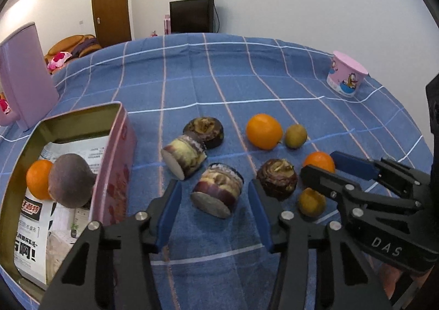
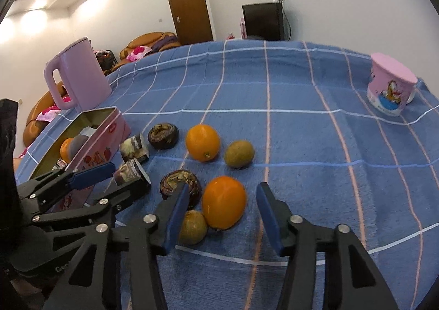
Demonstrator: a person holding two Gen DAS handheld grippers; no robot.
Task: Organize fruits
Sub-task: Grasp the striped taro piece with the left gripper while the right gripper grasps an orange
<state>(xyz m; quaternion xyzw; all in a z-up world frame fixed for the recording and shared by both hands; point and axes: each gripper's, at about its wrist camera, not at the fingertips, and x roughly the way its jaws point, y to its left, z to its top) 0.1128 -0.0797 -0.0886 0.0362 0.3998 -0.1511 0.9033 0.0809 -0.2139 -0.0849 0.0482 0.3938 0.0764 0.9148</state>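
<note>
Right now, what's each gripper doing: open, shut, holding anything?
Left gripper: open, straddling a cut purple fruit, not gripping.
Right gripper: open, around an orange, not gripping.

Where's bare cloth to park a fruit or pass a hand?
Free: the wide stretch of blue cloth between the pink kettle and the upturned pink cup, behind the far orange; also the strip right of the near orange. Crowded: beside the pink tin, fruit packed close, both grippers in it.

An orange [image 2: 224,201] lies between the right gripper's [image 2: 222,211] fingers; a tin [image 1: 82,173] holding fruit stands left of the left gripper [image 1: 214,200].
</note>
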